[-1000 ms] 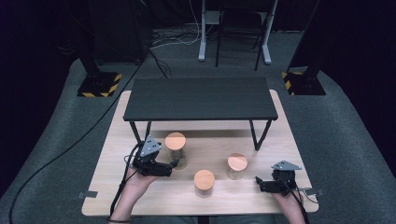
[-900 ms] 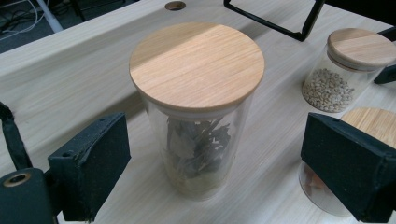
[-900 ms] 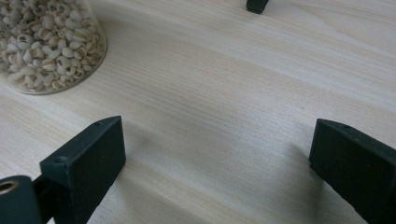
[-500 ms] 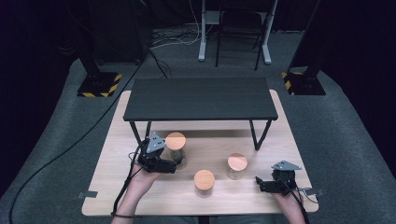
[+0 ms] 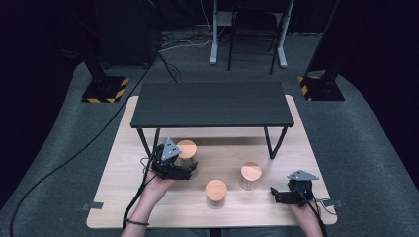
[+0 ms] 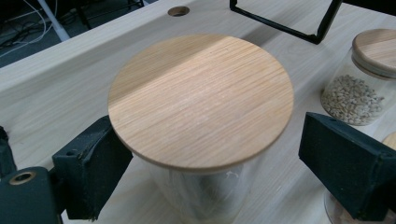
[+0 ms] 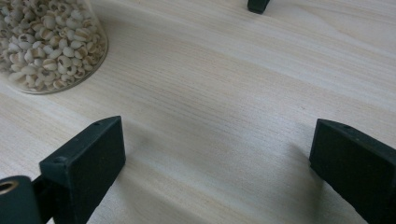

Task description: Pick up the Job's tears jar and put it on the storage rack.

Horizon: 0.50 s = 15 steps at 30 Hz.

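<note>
Jar upright under the shelf's front edge: clear glass, flat round wooden lid. My left gripper has just been closing, jaws astride it, right pad not touching. Right gripper open, empty.

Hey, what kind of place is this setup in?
Probably a lab or recording studio: dark curtains, hazard-striped stand bases, loose floor cables, and a wooden table staged with lidded glass jars.

A light-brown, straight-grained wooden lid tops the clear jar (black tool pads) on a pale table.
</note>
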Motion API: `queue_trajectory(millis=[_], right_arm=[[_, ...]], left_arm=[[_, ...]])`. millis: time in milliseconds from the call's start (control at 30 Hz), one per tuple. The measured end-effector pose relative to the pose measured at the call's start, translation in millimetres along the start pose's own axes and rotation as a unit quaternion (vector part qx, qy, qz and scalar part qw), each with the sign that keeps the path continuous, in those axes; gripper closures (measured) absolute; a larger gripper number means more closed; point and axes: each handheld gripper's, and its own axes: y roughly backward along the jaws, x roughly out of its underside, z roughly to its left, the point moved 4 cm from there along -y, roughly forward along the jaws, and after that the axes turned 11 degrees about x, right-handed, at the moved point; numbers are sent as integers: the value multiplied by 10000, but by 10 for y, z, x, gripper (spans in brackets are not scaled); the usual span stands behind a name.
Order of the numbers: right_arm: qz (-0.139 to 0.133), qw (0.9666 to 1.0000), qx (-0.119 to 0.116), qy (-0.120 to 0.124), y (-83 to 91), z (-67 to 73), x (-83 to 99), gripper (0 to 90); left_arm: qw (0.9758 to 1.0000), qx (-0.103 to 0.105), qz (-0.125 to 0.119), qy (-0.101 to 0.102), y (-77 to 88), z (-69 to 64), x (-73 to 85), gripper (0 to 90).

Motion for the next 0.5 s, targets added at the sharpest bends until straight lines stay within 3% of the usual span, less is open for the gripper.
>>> queue_trajectory(millis=[500], right_arm=[[-2, 10000, -3, 3, 1, 0, 1, 27]], left_arm=[[10000, -45, 18, 44, -165, 41, 29, 144]])
